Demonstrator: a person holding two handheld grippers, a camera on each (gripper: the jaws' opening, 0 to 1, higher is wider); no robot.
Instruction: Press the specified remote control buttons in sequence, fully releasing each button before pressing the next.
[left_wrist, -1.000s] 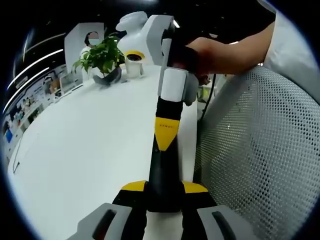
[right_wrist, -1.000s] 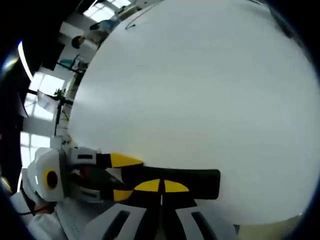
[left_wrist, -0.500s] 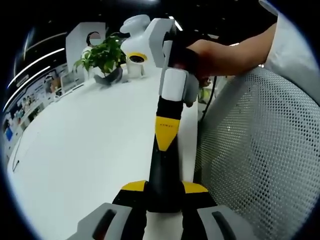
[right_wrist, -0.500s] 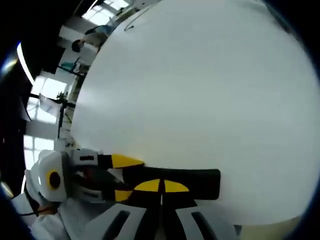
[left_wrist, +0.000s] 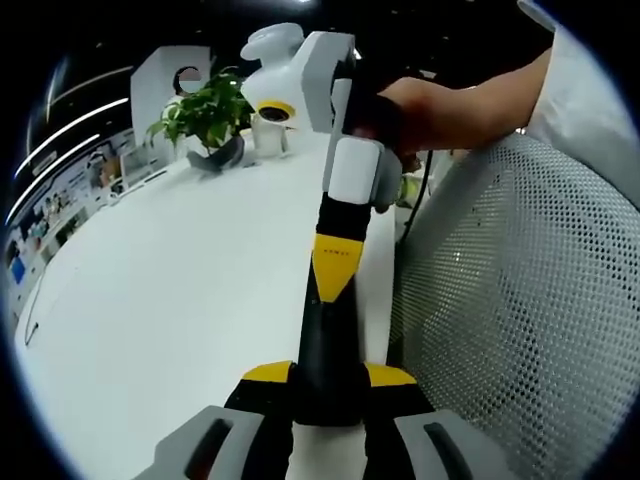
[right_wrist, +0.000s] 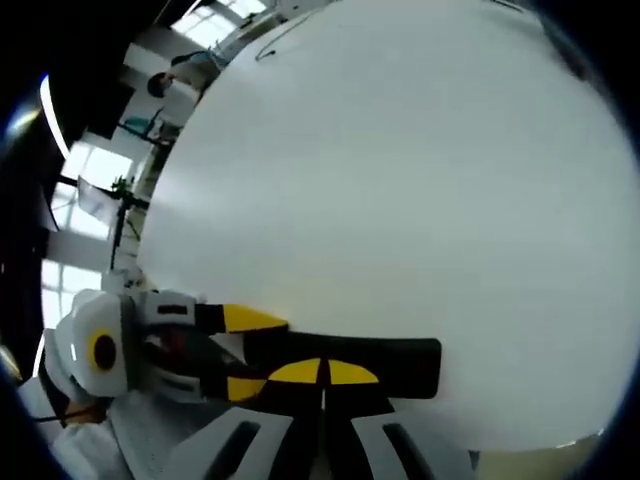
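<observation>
White table (right_wrist: 400, 180), remote (right_wrist: 345, 355) between both fingers (right_wrist: 300, 372)

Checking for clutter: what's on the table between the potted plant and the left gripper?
Nothing. In the left gripper view the white table is bare from the potted plant to the left gripper, which is shut on the black remote.

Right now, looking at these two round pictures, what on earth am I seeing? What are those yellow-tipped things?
No robot here: a person holds a pair of tongs in each hand, and a fisheye camera rides on each pair. One picture looks along the left tongs, the other along the right tongs. Both are shut on the same slim black remote control; its buttons cannot be seen. A hand grips the right tongs. Underneath is a white table with a potted plant, beside a white mesh chair.
</observation>
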